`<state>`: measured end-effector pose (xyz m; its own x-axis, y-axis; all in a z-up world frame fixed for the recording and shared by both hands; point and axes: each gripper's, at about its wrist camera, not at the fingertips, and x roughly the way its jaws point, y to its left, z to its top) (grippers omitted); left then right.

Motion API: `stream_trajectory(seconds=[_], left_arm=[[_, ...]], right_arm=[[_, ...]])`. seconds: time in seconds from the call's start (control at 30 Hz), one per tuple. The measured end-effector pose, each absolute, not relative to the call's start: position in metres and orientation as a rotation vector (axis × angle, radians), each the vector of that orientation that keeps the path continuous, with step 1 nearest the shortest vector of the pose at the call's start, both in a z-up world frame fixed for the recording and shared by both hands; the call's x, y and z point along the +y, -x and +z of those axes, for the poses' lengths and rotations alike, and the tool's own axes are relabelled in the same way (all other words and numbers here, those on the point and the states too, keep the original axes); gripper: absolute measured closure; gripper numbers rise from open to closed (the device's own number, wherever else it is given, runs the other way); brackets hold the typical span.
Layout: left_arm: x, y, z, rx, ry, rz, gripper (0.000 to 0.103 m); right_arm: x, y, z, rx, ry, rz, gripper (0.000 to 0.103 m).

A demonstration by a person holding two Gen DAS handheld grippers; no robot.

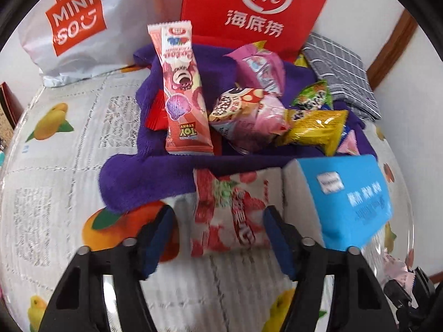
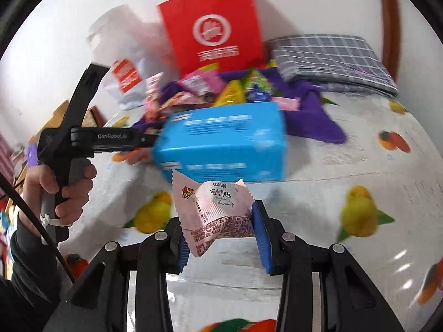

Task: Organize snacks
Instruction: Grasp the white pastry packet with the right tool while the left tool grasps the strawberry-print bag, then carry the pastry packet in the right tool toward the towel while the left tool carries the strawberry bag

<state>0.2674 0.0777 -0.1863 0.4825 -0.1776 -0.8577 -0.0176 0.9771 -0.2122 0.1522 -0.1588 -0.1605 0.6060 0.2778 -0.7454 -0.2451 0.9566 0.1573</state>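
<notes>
Blue-padded jaws of the right hand-held gripper (image 2: 221, 238) clench a crinkly pale-pink sachet (image 2: 214, 215) with serrated edges, marked "WOLO". Just beyond it stands a glossy blue carton (image 2: 224, 144). At the left hand-held gripper (image 1: 218, 238), the jaws flank a red-and-white strawberry-print packet (image 1: 229, 215) lying on the bench (image 1: 49, 193), not pressing it. Ahead, foil snacks (image 1: 249, 110) heap on a fuzzy purple towel (image 1: 138, 177), before a red "Hi" bag (image 1: 257, 5) and a white "MINISO" bag (image 1: 74, 22).

Blue box (image 1: 351, 193) and snack heap (image 1: 249, 110) crowd the purple towel (image 1: 133, 188); tablecloth (image 1: 55, 182) leftward lies free.
</notes>
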Motion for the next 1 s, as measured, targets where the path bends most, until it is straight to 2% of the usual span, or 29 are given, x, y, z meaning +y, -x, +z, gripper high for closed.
stream_trajectory(seconds=[0.07, 0.1, 0.17, 0.43, 0.77, 0.9, 0.97, 1.0], left_arm=[[0.077, -0.272, -0.191, 1.071, 0.215, -0.113, 0.064], [0.076, -0.272, -0.19, 1.063, 0.204, -0.11, 0.066], [0.079, -0.269, -0.187, 1.059, 0.207, -0.118, 0.078], [0.098, -0.22, -0.18, 1.092, 0.251, -0.132, 0.083], [0.091, -0.129, -0.181, 1.129, 0.246, -0.21, 0.081], [0.073, -0.123, -0.181, 1.138, 0.2, -0.202, 0.064], [0.061, -0.122, -0.18, 1.127, 0.157, -0.194, 0.05], [0.055, -0.124, -0.18, 1.126, 0.143, -0.186, 0.047]], right_arm=[[-0.168, -0.154, -0.164, 0.871, -0.046, 0.279, 0.063], [-0.172, -0.153, -0.165, 0.873, -0.049, 0.273, 0.063], [-0.177, -0.155, -0.167, 0.879, -0.063, 0.263, 0.063], [-0.18, -0.146, -0.166, 0.874, -0.08, 0.251, 0.063], [-0.183, -0.107, -0.162, 0.89, -0.091, 0.222, 0.063], [-0.187, -0.098, -0.164, 0.894, -0.092, 0.202, 0.063], [-0.189, -0.095, -0.164, 0.897, -0.089, 0.189, 0.063], [-0.19, -0.094, -0.164, 0.896, -0.09, 0.186, 0.063]])
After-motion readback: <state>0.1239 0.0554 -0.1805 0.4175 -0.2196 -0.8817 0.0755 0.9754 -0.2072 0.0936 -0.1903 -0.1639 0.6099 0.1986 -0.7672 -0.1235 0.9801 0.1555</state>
